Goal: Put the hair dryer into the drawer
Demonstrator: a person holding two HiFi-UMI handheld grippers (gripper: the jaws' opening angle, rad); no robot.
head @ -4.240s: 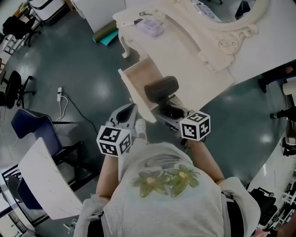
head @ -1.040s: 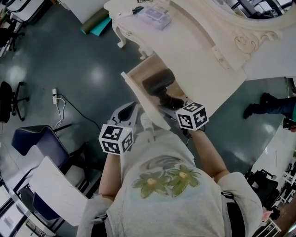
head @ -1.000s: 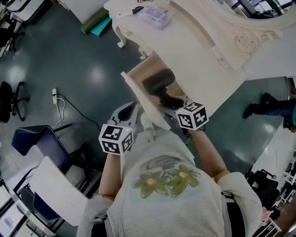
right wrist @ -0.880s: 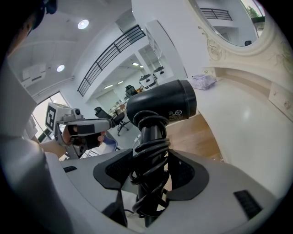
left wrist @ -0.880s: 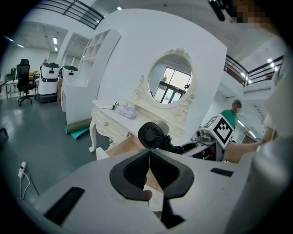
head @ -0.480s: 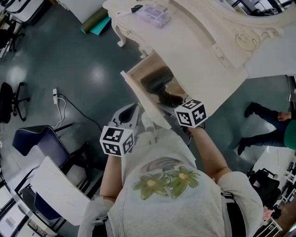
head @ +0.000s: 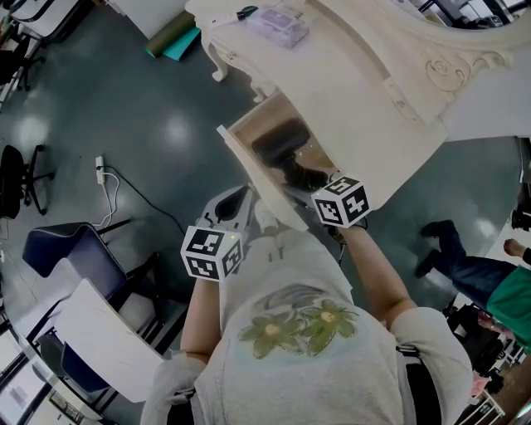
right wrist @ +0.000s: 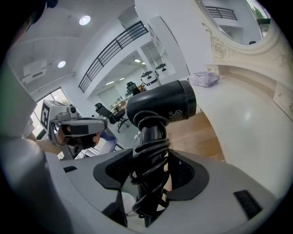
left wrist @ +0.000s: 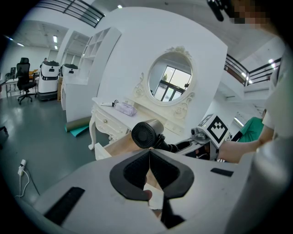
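A person, seen from above, is holding a gripper in each hand in front of a cream dressing table [head: 377, 124]. The table's drawer [head: 249, 178] is standing pulled out, its pale wooden inside showing.

The right gripper [right wrist: 153, 171] is clenching the handle of a black hair dryer [right wrist: 160, 107], with both jaws pressing on the handle (the dryer's cord is wound in loops round it). The dryer is pointing handle-down from the gripper's own view, its barrel lying crosswise above the jaws. From the head view, the dryer is sitting over the open drawer's inside, between the drawer front and the table edge; whether it is touching the drawer bottom cannot be told.

The left gripper [left wrist: 149, 157] is hanging just beside the drawer's front, on the person's left. Its jaws are pressing together with nothing between them.

On the tabletop, well apart from the drawer, a small lilac box [head: 278, 23] is lying. An oval mirror [left wrist: 170, 82] is rising behind the table. A blue chair [head: 75, 249] is standing on the grey floor to the left.
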